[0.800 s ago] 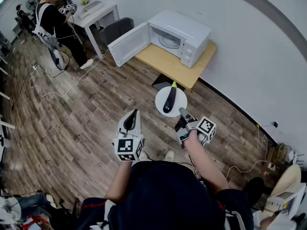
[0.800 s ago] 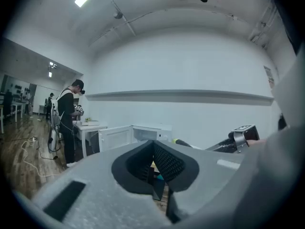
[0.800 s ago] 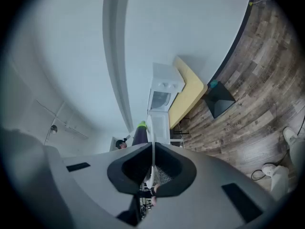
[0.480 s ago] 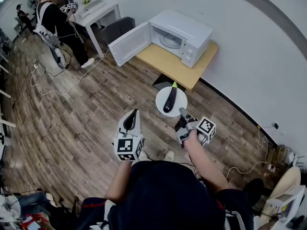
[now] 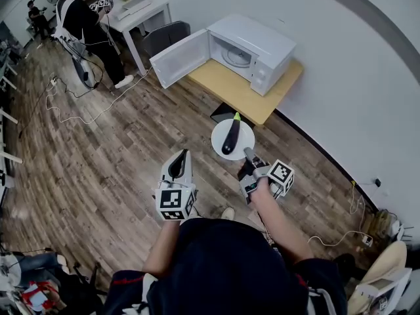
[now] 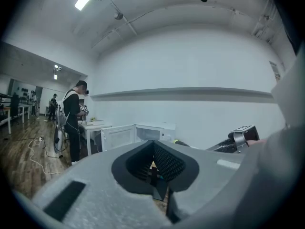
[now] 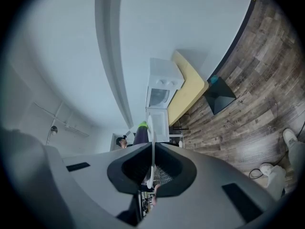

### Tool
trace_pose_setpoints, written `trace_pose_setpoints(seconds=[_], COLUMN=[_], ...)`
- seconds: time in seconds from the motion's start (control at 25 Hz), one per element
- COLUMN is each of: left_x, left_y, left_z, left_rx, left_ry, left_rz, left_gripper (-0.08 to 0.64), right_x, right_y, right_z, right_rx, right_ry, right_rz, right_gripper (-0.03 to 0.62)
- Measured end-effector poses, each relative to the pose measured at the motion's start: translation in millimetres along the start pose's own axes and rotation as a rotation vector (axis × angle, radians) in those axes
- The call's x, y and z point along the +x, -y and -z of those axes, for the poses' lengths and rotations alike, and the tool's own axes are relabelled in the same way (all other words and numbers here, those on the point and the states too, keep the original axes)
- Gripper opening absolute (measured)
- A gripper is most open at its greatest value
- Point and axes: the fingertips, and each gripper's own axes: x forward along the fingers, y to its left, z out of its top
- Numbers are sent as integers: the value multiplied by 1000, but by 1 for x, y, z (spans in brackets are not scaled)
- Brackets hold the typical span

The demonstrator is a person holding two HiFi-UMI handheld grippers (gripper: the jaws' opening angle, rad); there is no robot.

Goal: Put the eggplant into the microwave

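The person stands on the wood floor (image 5: 118, 143) at the bottom of the head view, with both grippers held out in front. The right gripper (image 5: 249, 152), just right of centre, pinches the rim of a white plate (image 5: 245, 135). In the right gripper view the plate shows edge-on between the pads. On the plate lies the eggplant (image 5: 231, 135), dark, with its green stem end pointing toward the microwave (image 5: 256, 35). The microwave sits in the upper middle on a low wooden table (image 5: 243, 94) against the wall. Its door (image 5: 177, 59) is swung wide to the left, and plate and eggplant are well short of it. The left gripper (image 5: 182, 153), left of centre, has its jaws pressed together on nothing. Another person (image 5: 85, 25) stands by a white desk (image 5: 138, 8) in the upper left.
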Motion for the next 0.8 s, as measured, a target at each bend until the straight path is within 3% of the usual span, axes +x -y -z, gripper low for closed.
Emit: trace_pose_setpoints(seconds=[0.4, 0.8], left_x=[0, 28], left_y=[24, 12], left_z=[18, 17], left_rx=[-22, -19], left_ry=[-24, -34], left_rz=[-59, -73], left_gripper=[14, 14], right_x=[2, 34], right_y=[12, 9], right_z=[-18, -32], right_rx=[-9, -16], right_ry=[-70, -88], right_rz=[-12, -2], right_gripper=[21, 21])
